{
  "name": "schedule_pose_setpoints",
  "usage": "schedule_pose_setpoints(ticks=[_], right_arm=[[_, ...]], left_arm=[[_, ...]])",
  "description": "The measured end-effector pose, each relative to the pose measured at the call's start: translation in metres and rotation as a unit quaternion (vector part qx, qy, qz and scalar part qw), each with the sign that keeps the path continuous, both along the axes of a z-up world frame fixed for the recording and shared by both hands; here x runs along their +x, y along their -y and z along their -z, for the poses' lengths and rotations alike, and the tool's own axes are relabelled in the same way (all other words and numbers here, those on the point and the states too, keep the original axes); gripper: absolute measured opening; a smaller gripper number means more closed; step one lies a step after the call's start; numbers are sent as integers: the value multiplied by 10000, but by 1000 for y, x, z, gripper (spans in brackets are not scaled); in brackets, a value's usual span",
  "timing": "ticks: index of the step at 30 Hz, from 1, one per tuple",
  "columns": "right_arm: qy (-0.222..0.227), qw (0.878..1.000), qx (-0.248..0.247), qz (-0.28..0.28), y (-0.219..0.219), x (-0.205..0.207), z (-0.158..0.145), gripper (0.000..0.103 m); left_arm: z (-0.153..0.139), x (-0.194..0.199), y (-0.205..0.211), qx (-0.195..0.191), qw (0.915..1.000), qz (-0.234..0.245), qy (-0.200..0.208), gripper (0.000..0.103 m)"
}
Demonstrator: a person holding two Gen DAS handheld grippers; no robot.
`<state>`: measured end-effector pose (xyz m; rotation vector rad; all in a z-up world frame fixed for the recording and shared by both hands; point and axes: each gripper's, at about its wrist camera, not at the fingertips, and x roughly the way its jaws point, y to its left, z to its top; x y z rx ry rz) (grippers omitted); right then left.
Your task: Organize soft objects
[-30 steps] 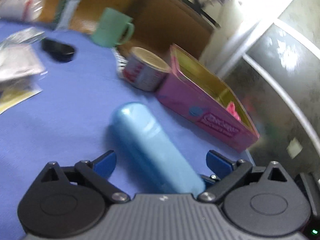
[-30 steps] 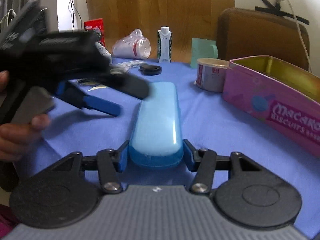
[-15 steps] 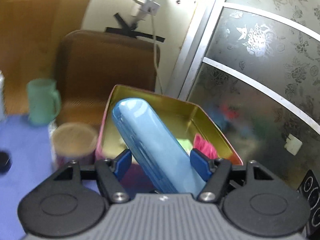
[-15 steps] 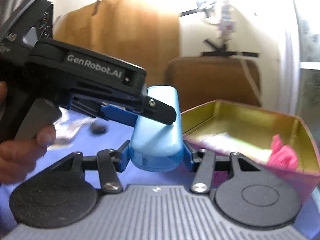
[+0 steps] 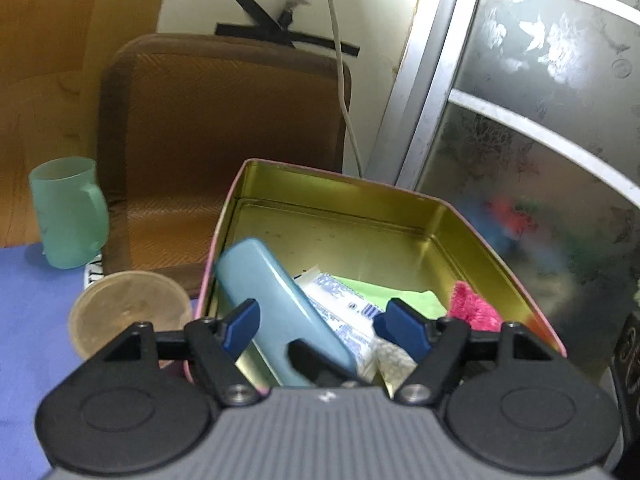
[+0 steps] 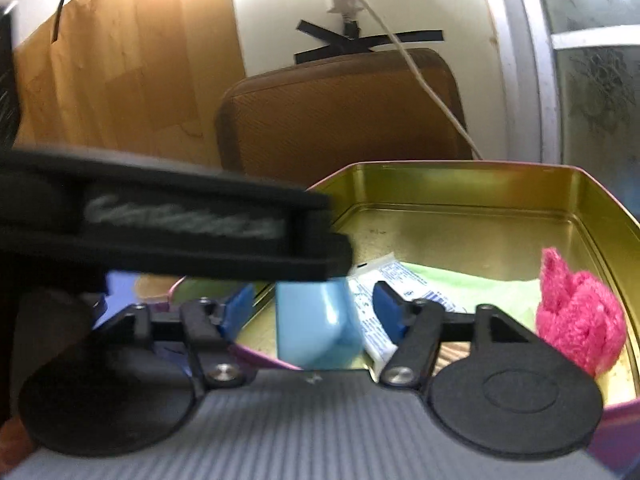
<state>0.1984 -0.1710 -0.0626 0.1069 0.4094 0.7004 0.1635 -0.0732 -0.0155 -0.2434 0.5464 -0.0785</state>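
Note:
A light blue case [image 5: 276, 304] lies tilted inside the open pink tin [image 5: 340, 184] with a gold inside. It also shows in the right wrist view [image 6: 316, 328]. My left gripper [image 5: 320, 326] is open, its blue pads apart on either side of the case. My right gripper [image 6: 316, 310] is open too, its pads clear of the case. The tin [image 6: 460, 172] also holds a white tube [image 5: 344, 312], a green cloth [image 6: 480, 284] and a pink fluffy thing [image 6: 576, 316]. The left gripper's black body [image 6: 180, 232] crosses the right wrist view.
A round tub with a clear lid [image 5: 128, 312] and a green mug [image 5: 68, 212] stand on the blue cloth [image 5: 24, 300] left of the tin. A brown chair back [image 5: 224, 120] is behind. A frosted glass door [image 5: 540, 120] is at the right.
Both grippers carried the blue case from the table over the tin, lowered it inside, and opened. The case now rests in the tin.

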Motion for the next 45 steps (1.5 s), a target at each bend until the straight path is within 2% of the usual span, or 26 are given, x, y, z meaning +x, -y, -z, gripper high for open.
schedule_pose_setpoints(ticks=[3,5,8,12,15,18,20,22,24,26,27,29,32,36,39,45], right_arm=[[199,9997,85,80,9,-18,-6,69],[316,9992,222,118,17,-36,-8,69],[526,9981,305,110,19,-64,-9,69],[609,9971,205,-401,-3,-92,-7,69],[509,9928,-67,-1082,-32,-110,-3,69],[288,9827,-256,-1812,-66,-125,-5,69],[98,9734,-281,-2271,-91,-133,-10,69],[88,9642,-299,-2634,-117,-143,-15,69],[377,9550,-485,-2903,-149,-156,-19,69],[709,9438,-772,-3135,-180,-168,-20,69],[842,9386,-901,-3222,-193,-172,-20,69],[1024,9305,-1078,-3347,-215,-175,-19,72],[1271,9162,-1319,-3565,-244,-174,-14,89],[1409,9049,-1597,-3684,-259,-172,-9,92],[1276,9019,-1655,-3781,-269,-169,-3,92],[1034,9062,-1591,-3780,-271,-164,3,92]], left_arm=[[-8,-35,-12,-30,9996,-43,287,75],[-9,-67,-22,15,9989,-119,452,81],[-4,-113,-42,68,9976,-406,559,83],[15,-179,-83,-250,9937,-963,507,83],[33,-225,-121,-300,9840,-1718,372,83],[44,-266,-163,-526,9631,-2627,273,83],[48,-286,-188,-515,9413,-3331,192,83],[50,-296,-206,-273,9169,-3981,-41,83],[55,-301,-222,2,8913,-4522,-332,83],[65,-301,-233,305,8710,-4867,-597,82],[64,-302,-235,291,8728,-4841,-556,86],[64,-300,-236,334,8730,-4825,-626,87],[63,-291,-234,592,8704,-4810,-871,87],[66,-287,-231,641,8690,-4818,-922,87],[67,-286,-228,713,8643,-4880,-989,85],[67,-287,-230,681,8671,-4839,-963,88]])
